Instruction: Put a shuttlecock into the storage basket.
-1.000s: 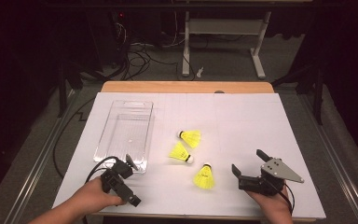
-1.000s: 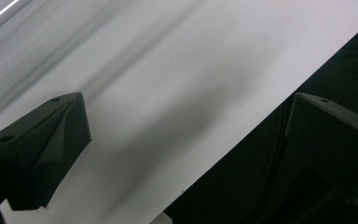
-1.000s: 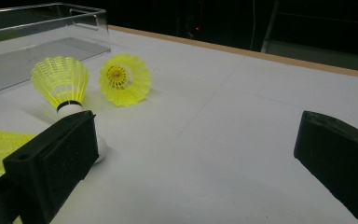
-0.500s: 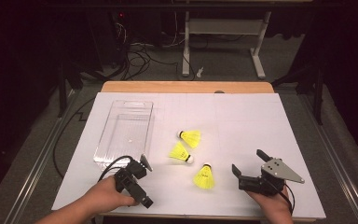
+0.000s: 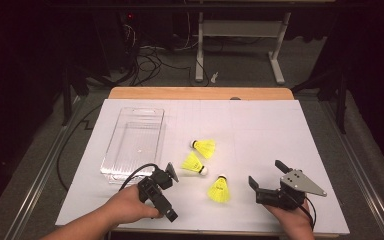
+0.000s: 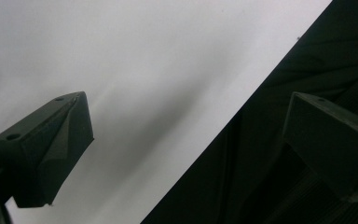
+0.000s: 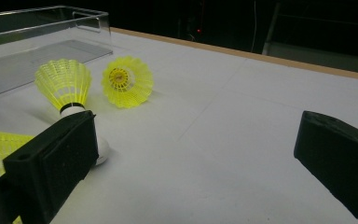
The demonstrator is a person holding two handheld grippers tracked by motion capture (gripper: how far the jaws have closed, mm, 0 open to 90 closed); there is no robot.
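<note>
Three yellow shuttlecocks (image 5: 204, 147) lie mid-tabletop, toward the near edge. Left gripper (image 5: 163, 192) and right gripper (image 5: 269, 181) rest by the near edge, both wide open, empty. Clear tray (image 5: 111, 159) sits left.

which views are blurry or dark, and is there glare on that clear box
High view: the white table is evenly lit, its surroundings nearly black; the clear box shows faint reflections, no harsh glare. Left gripper view: the close jaws look soft, and half the picture is dark beyond the table edge. Right gripper view: the shuttlecocks are fairly sharp, the near jaws blurred, the box walls catch thin bright lines.
</note>
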